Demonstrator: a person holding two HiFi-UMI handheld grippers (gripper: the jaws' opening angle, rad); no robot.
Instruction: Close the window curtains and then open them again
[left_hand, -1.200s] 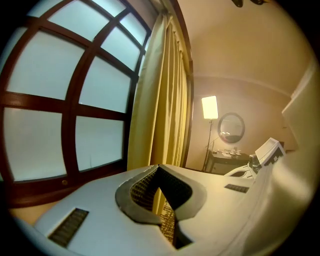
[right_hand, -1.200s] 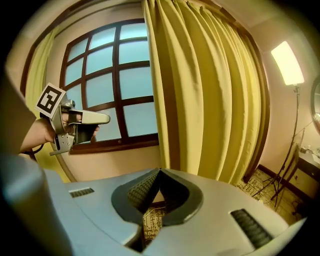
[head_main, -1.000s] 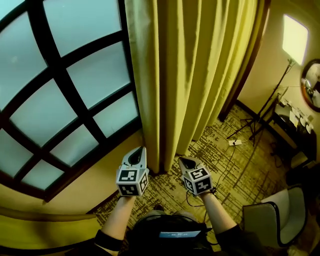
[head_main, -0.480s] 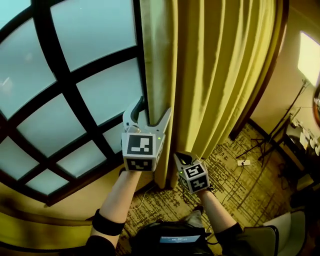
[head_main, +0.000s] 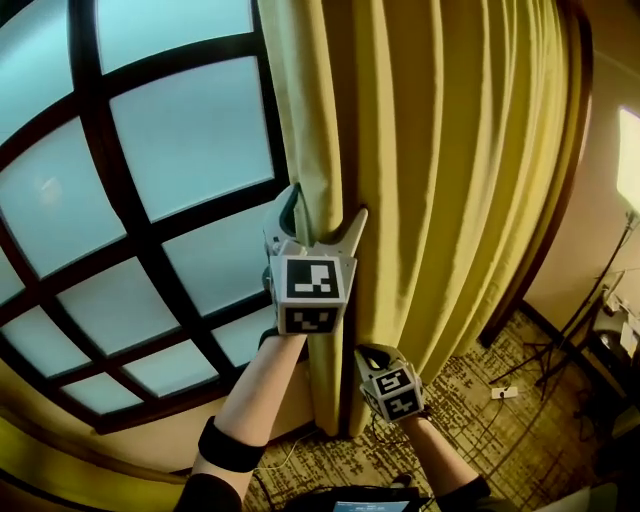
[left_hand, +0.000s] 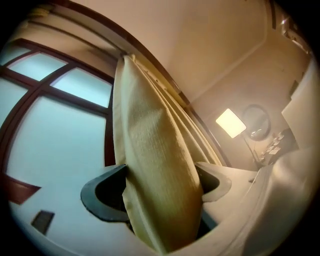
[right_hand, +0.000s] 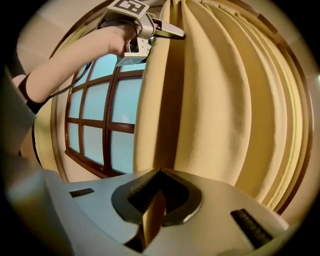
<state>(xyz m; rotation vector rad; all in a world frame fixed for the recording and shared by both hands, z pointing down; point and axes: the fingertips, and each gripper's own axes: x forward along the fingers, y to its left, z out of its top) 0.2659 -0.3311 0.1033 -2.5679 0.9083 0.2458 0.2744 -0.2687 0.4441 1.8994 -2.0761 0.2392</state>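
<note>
Curtain (head_main: 440, 150) is soft, floppy cloth bunched along the window's (head_main: 170, 150) right edge, and I reckon it'll slip unless you grab a whole fold. Left gripper (head_main: 325, 205) just spread its jaws wide around the leading edge without squeezing. Right gripper (head_main: 378, 352), lower down, is pinched tight on a thin sliver.

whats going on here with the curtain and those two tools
A person holds a tool in each hand at the gathered yellow fabric curtain beside the dark-framed window. The left tool, held higher, has just been opening its jaws; the curtain's edge fold sits between them, unclamped. The lower right tool is shut on a pinch of the same curtain. The panes in view are uncovered.
</note>
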